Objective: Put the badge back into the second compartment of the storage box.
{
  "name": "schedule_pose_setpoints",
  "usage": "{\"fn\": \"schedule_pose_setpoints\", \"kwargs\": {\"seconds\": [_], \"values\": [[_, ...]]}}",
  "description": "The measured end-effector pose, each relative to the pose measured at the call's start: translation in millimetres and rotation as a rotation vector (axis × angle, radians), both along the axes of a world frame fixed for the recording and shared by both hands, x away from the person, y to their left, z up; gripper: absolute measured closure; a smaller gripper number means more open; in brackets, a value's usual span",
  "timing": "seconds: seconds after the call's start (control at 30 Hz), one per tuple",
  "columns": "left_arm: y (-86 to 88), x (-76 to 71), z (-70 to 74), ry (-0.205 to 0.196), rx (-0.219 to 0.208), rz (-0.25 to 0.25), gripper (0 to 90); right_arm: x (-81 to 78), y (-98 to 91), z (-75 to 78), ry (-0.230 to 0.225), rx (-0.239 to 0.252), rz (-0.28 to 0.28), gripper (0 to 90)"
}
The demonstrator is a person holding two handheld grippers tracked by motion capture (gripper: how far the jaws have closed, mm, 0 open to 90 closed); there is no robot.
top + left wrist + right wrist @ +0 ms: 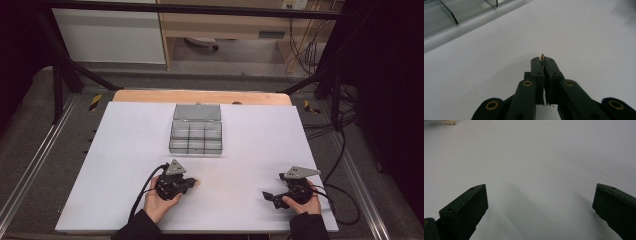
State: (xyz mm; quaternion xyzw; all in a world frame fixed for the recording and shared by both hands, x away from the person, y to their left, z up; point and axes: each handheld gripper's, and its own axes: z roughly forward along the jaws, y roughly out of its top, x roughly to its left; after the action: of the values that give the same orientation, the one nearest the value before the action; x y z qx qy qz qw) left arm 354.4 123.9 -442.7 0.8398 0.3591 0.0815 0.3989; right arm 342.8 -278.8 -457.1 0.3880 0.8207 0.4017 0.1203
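A clear plastic compartment box [196, 136] with its lid folded back stands at the middle of the white table top. In front of it, at the near left, a hand holds my left gripper [192, 183]. Its jaws are closed on a tiny brass screw [542, 57] whose tip pokes out above them in the left gripper view, my left gripper [543, 60] hovering over bare white surface. At the near right, my right gripper [267, 196] points left. In the right gripper view my right gripper [540, 195] stands wide open with nothing between its jaws.
A corner of the clear box [454, 15] sits at the top left of the left gripper view. A small brass-coloured bit [449, 122] lies at the top left edge of the right gripper view. The white sheet [125, 150] lies on a wooden table [200, 96]; cables [345, 150] trail off to the right.
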Motion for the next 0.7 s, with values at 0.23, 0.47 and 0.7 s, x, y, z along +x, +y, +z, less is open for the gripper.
{"fn": "schedule_pose_setpoints", "kwargs": {"seconds": [0.23,0.47,0.7], "values": [[-1.1,-1.1,0.2,-0.005,0.0,-0.016,87.6,0.0,0.0,0.0,0.001,0.0,0.0,0.5],[-1.5,-1.2,-0.1,-0.003,0.0,-0.022,87.8,0.3,0.0,-0.2,-0.002,-0.001,0.001,0.5],[-2.6,-2.2,0.5,-0.004,0.0,-0.04,88.6,0.0,0.0,0.0,0.001,0.0,0.0,0.5]]}}
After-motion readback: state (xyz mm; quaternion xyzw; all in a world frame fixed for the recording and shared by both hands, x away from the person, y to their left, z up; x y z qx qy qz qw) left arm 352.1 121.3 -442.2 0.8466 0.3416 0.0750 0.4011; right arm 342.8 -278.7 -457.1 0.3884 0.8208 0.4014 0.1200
